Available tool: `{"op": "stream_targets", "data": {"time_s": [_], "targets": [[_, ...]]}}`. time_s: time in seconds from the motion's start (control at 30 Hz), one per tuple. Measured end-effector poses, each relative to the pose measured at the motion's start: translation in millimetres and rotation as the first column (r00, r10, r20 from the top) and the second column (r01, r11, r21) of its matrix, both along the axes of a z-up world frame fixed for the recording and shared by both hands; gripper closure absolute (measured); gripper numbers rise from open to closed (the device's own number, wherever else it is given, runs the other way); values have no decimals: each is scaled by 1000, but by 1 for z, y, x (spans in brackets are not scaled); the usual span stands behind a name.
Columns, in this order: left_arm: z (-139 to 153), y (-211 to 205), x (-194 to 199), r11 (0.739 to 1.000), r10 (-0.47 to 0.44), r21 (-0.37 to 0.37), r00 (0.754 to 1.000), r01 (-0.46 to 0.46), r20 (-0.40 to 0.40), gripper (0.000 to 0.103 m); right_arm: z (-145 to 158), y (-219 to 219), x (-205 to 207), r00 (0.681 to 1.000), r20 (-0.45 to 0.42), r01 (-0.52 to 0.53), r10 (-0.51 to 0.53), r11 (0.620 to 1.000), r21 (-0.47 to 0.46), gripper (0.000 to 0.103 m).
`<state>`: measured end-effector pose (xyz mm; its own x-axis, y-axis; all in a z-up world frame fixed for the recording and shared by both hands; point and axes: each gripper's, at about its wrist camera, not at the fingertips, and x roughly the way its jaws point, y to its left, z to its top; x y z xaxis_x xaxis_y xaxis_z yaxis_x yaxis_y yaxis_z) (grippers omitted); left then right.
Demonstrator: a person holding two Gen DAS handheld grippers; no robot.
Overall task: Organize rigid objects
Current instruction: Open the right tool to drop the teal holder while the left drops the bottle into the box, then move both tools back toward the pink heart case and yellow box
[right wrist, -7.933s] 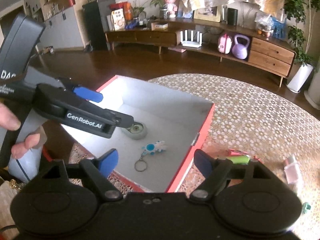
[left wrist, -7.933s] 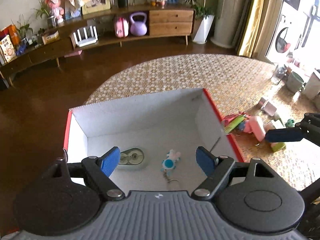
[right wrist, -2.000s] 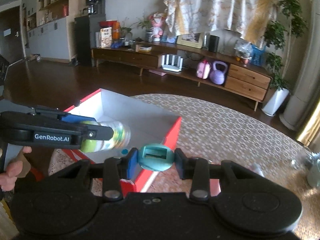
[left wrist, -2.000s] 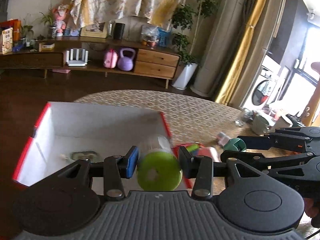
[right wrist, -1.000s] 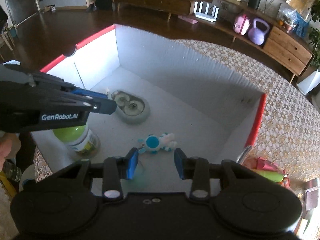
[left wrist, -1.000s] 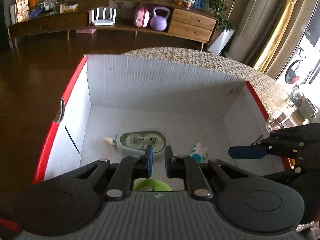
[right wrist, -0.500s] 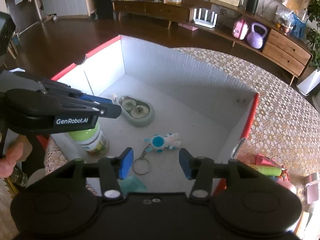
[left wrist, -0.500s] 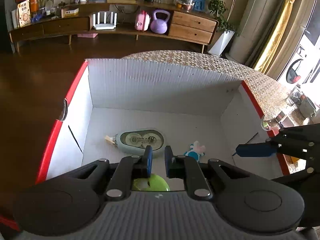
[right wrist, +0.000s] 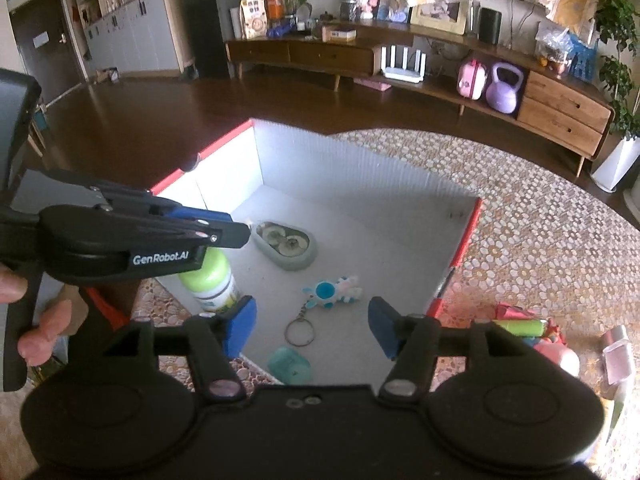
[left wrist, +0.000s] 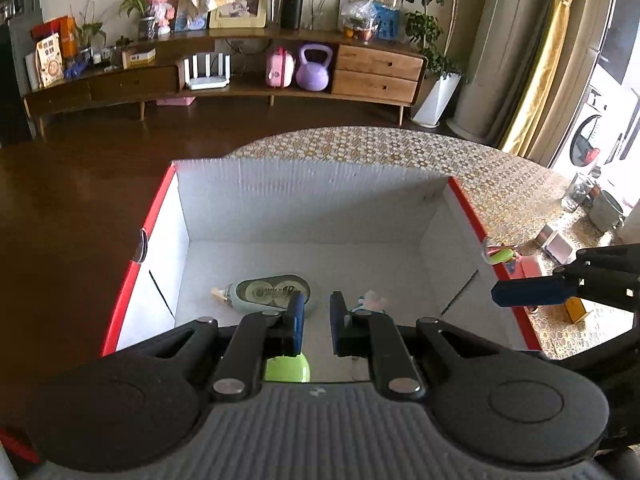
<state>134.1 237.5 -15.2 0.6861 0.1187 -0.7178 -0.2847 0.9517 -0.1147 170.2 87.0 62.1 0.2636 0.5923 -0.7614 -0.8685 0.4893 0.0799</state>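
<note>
A white box with red outer walls [left wrist: 156, 216] [right wrist: 468, 236] stands on the patterned table. Inside lie a grey-green correction tape [left wrist: 268, 290] [right wrist: 286, 244], a blue and white keychain toy [right wrist: 332, 292] [left wrist: 370, 302] and a teal piece [right wrist: 290, 366]. A bottle with a green lid [right wrist: 210, 276] [left wrist: 286, 368] stands upright in the near left corner. My left gripper [left wrist: 317, 322] is shut and empty, just above the bottle. My right gripper [right wrist: 313, 330] hangs over the teal piece; its jaws are opening and nothing is between them.
Loose items lie on the table right of the box: a red, pink and green heap [right wrist: 520, 326] and a pink case [right wrist: 618, 354]. A person's hand [right wrist: 36, 336] holds the left gripper's handle. Beyond the table are a dark wooden floor and a low sideboard [left wrist: 376, 72].
The bottle and the teal piece, held two seconds ago, now rest in the box. Both grippers have risen away from them, and the right jaws have spread wider.
</note>
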Motion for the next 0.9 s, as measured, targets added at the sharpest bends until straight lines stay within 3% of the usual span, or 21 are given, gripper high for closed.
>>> {"op": "stream_targets", "data": {"time_s": [0.57, 0.67, 0.73, 0.8, 0.9], "targets": [[26, -43, -20, 999, -26, 42, 998, 24, 56, 87, 32, -59, -15, 997, 28, 69, -73, 991, 114, 29], [27, -54, -23, 998, -40, 55, 997, 37, 66, 70, 35, -69, -16, 996, 27, 86, -90, 987, 133, 27], [29, -62, -25, 997, -52, 61, 996, 47, 78, 48, 36, -80, -16, 994, 28, 98, -103, 985, 145, 26], [30, -71, -27, 996, -63, 70, 993, 56, 95, 42, 36, -91, -17, 993, 22, 114, -119, 981, 158, 25], [31, -85, -28, 995, -84, 71, 991, 76, 104, 42, 36, -110, -17, 989, 18, 138, -144, 975, 176, 23]]}}
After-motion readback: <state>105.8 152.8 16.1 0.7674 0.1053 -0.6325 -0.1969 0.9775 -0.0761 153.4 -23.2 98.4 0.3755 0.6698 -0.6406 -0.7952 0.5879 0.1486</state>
